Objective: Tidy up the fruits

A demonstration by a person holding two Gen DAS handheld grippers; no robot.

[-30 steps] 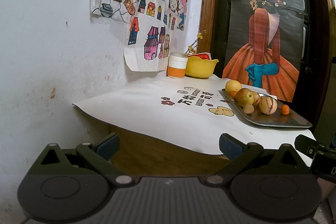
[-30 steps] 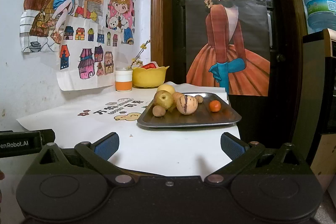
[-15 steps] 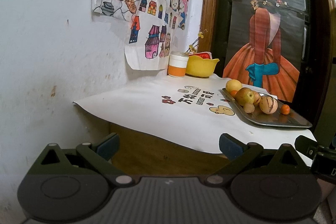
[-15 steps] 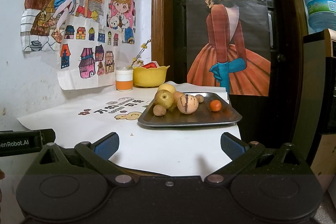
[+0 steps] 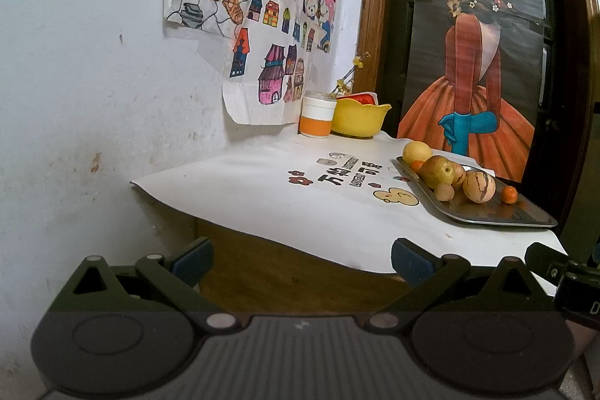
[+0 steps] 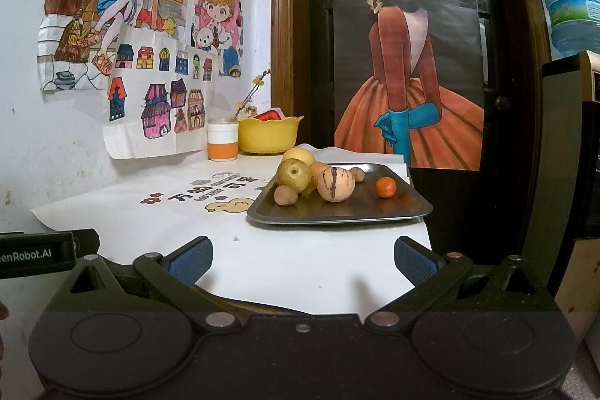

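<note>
Both tools are held in front of the counter [image 6: 285, 261], near its front edge, and neither one touches any fruit. On the left tool [image 5: 300, 259] the two blue pads are far apart with nothing between them, so it is open; it looks toward the left corner of the counter and the white wall. On the right tool [image 6: 302, 259] the pads are also spread wide and empty, and it looks straight at the metal tray [image 6: 348, 212].

This tray sits on the right part of the counter, on a white cloth [image 6: 180, 212] with printed characters and small cartoon pictures. All the fruits lie in the tray. A green-yellow pear [image 6: 294, 175] is at the left side, and a small brown round fruit [image 6: 285, 195] lies just in front of it. Beside the pear, to the right, is a pale melon with dark stripes [image 6: 335, 184]. A small orange [image 6: 385, 187] lies apart from the group, more to the right. Behind the pear is a yellow round fruit [image 6: 299, 156], and one more brown fruit [image 6: 357, 174] is behind the melon.

At the back of the counter, near the wall, a yellow bowl [image 6: 270, 134] holds something red, and a white and orange cup [image 6: 222, 141] is just beside it on the left. Coloured drawings [image 6: 123, 25] hang on the wall above.
</note>
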